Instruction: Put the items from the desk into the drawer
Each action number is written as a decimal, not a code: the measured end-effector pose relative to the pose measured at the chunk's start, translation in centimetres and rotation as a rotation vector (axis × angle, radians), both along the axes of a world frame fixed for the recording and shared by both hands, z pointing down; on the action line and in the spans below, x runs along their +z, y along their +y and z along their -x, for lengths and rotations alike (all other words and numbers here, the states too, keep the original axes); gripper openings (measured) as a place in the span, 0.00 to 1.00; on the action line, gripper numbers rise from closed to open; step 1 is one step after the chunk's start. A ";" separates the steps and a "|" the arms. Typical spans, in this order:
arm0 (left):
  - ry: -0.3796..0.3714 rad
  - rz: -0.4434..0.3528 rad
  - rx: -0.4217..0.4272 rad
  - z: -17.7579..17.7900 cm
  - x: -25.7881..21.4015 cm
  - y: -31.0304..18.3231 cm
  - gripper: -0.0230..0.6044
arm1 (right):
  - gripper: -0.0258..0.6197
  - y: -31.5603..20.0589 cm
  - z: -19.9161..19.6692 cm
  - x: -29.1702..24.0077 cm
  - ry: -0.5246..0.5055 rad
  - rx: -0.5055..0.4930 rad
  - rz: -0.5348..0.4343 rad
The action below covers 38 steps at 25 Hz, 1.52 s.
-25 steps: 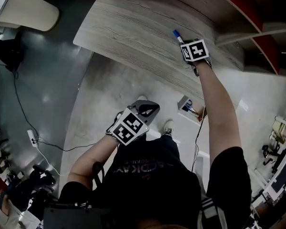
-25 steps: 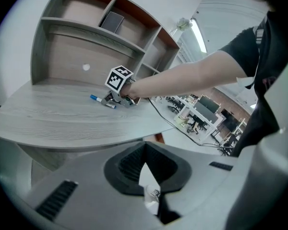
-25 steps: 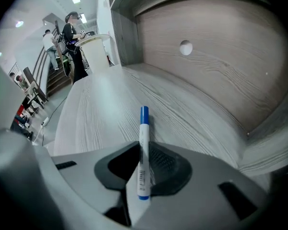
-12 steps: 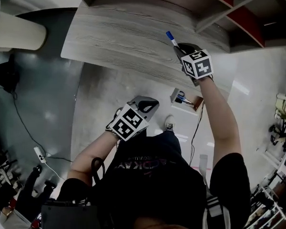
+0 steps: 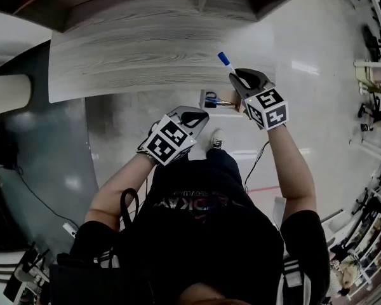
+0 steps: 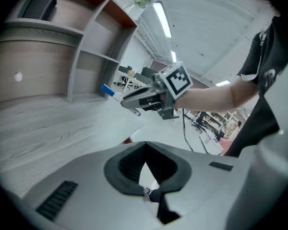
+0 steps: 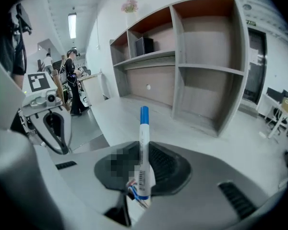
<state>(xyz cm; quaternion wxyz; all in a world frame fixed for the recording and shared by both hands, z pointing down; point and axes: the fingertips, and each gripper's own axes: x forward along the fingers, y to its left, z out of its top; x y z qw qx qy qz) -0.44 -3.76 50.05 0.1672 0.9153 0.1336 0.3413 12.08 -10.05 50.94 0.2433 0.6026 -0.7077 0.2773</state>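
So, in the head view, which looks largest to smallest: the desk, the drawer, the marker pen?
1. desk
2. drawer
3. marker pen
The drawer lies farther from the camera than the pen, so it likely looks undersized.

An open-fronted grey shelving unit [image 7: 201, 66] has red-brown panels inside its upper compartments. A black box [image 7: 145, 46] sits on the upper left shelf, and a pot of pink flowers [image 7: 130, 6] stands on top. A ceiling light strip [image 7: 72, 25] glows above people standing [image 7: 71, 80] far off. A thin black cable [image 5: 257, 164] trails over the pale floor [image 5: 324, 100].
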 end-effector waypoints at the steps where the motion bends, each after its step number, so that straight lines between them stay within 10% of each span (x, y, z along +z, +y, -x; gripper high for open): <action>1: -0.004 0.002 0.020 -0.5 0.1 0.6 0.05 | 0.16 1.5 0.1 0.2 0.005 0.001 0.009; 15: -0.117 0.052 0.087 -1.9 3.9 6.5 0.05 | 0.16 11.9 4.7 13.1 0.179 -0.266 0.286; 38: -0.220 0.130 0.027 -0.3 9.1 10.5 0.05 | 0.16 9.6 3.3 24.0 0.139 -0.297 0.435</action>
